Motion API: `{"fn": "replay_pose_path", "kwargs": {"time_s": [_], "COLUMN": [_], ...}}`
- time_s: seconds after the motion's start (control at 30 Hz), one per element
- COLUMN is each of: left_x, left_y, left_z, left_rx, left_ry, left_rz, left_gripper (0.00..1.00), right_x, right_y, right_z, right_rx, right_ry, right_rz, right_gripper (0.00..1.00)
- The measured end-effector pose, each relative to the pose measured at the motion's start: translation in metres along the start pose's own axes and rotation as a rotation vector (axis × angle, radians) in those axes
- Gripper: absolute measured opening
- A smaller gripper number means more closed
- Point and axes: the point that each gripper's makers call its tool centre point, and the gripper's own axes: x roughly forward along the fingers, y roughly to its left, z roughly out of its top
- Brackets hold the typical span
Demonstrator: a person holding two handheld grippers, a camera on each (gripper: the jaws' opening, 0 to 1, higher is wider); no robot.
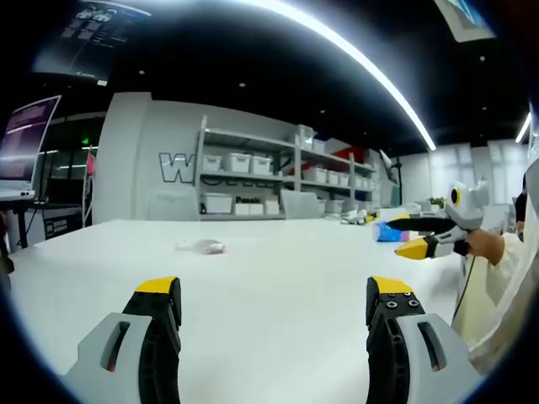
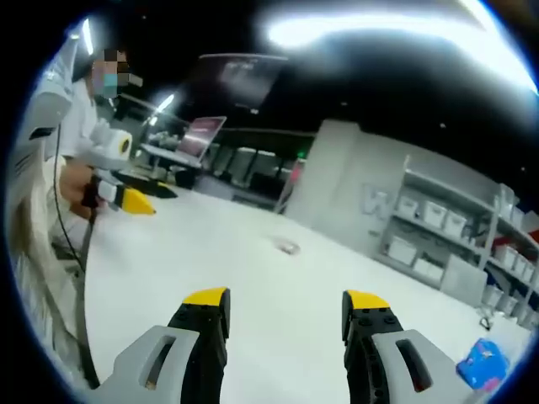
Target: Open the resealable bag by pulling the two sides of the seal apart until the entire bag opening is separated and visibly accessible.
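Clear, thin film is making up the resealable bag, which is lying flat at centre-left of the left gripper view, well beyond the jaws on the white table. Judged from its crumpled sheen and low profile, it is likely light, soft and slippery, so it may slide or lift whole when tugged. The seal strip is too small to make out here. A sound hold would be one jaw pair on each lip just beside the seal, pulling apart.

Moving rightward in that view, the left gripper is sitting released at the bottom, its jaws spread wide with nothing between them. At far right, the right gripper is hovering above the table edge, held by a hand.

In the right gripper view, the left gripper is appearing at upper left. The bag is resting at centre. The right gripper is standing released at the bottom, jaws wide and empty. A blue packet is lying at lower right.

Counts: one bag, two grippers, one blue packet, one table.
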Motion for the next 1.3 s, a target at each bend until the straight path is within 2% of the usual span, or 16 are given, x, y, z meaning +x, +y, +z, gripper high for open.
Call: {"fn": "replay_pose_path", "kwargs": {"time_s": [0.23,0.67,1.0,1.3], "left_x": [0.0,0.0,-0.001,-0.001], "left_y": [0.0,-0.002,-0.001,-0.002], "left_z": [0.0,0.0,0.0,0.0], "left_rx": [-0.001,-0.003,-0.003,-0.011], "left_ry": [-0.001,-0.002,-0.003,-0.008], "left_rz": [0.002,-0.002,0.005,-0.001], "left_gripper": [0.9,0.9,0.9,0.9], "right_x": [0.005,0.019,0.03,0.037], "right_y": [-0.001,0.009,0.016,0.016], "right_z": [0.0,-0.001,0.002,0.006], "right_rx": [-0.076,-0.27,-0.363,-0.386], "right_ry": [0.022,0.079,0.089,0.093], "right_rz": [0.006,0.078,0.117,0.136], "right_gripper": [0.52,0.51,0.51,0.52]}}
